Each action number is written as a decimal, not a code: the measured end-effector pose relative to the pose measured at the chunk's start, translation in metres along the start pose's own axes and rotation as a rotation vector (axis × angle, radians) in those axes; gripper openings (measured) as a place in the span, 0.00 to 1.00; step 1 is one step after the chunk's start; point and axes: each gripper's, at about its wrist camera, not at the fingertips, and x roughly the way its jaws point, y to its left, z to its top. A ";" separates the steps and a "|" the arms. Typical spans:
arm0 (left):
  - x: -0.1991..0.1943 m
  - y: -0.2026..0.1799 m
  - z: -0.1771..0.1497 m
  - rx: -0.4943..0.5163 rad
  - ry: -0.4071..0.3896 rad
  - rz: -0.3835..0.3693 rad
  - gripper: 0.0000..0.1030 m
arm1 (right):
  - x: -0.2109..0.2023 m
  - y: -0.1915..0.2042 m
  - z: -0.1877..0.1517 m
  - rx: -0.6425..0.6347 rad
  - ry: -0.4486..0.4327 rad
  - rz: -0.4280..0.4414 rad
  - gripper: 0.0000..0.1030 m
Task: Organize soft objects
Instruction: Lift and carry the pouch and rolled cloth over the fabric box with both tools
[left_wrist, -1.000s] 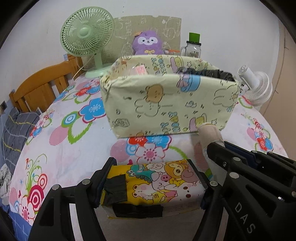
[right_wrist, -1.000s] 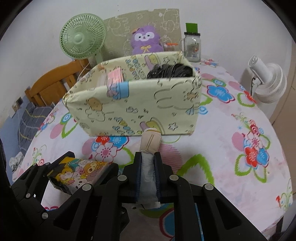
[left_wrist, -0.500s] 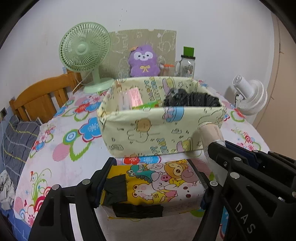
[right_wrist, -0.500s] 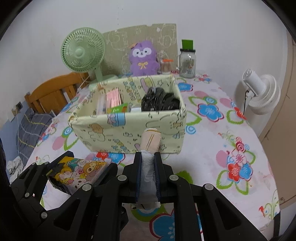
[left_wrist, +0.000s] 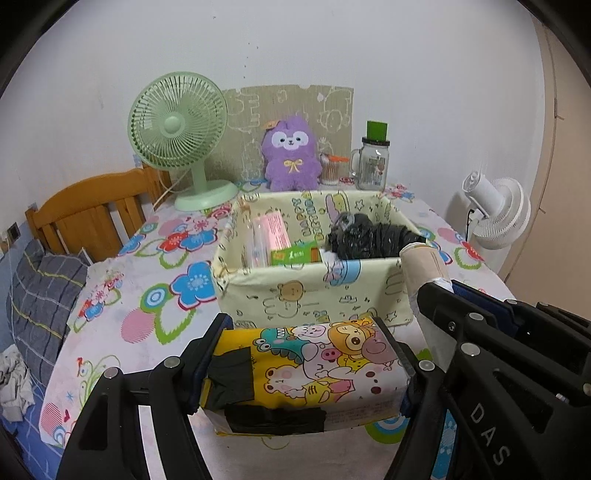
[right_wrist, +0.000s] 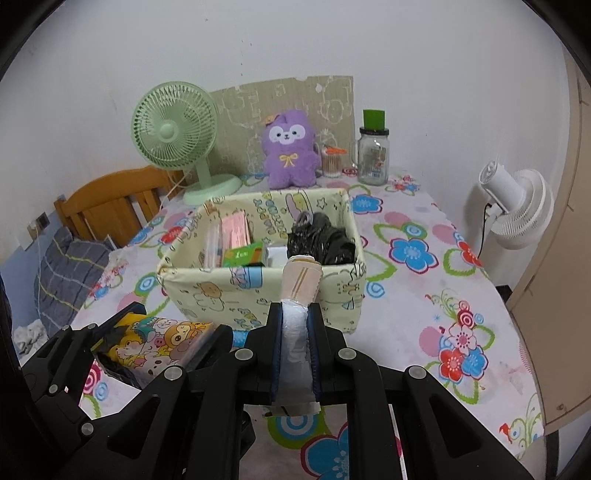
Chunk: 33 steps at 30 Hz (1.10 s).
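Compared with a second earlier, you had lifted both tools: the fabric storage box (left_wrist: 314, 291) sat lower and smaller in both views, and its inside, mostly hidden before from the left wrist, was now open to sight. The grips themselves had not changed. The box was pale yellow with cartoon prints, standing on the flower-patterned table (right_wrist: 424, 295); inside it, on the left, stood a pink packet (left_wrist: 275, 236) and a green carton (left_wrist: 295, 254), on the right lay a crumpled black plastic bag (left_wrist: 373, 240). Your left tool (left_wrist: 310, 363) was spread wide and clamped on the yellow cartoon tissue pack (left_wrist: 314, 365), one pad pressed against each end; the pack had black patches on its left and lower front and hung clear of the table, just in front of the box. Your right tool (right_wrist: 295, 332) was closed tight on a small rolled pack (right_wrist: 301, 284), clear wrap pinched between the pads, its beige striped end sticking out forward, in front of the box's near wall. Behind the box stood a green fan (left_wrist: 177, 125), a purple plush toy (left_wrist: 291, 155) and a glass jar (left_wrist: 373, 162).
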 end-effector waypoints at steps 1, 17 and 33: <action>-0.002 0.001 0.002 -0.002 -0.006 0.001 0.73 | -0.002 0.001 0.002 -0.003 -0.007 0.001 0.15; -0.019 0.005 0.029 -0.014 -0.069 0.011 0.73 | -0.021 0.006 0.029 -0.025 -0.071 0.015 0.15; -0.014 -0.003 0.053 0.000 -0.098 0.012 0.73 | -0.016 -0.003 0.054 -0.019 -0.096 0.042 0.15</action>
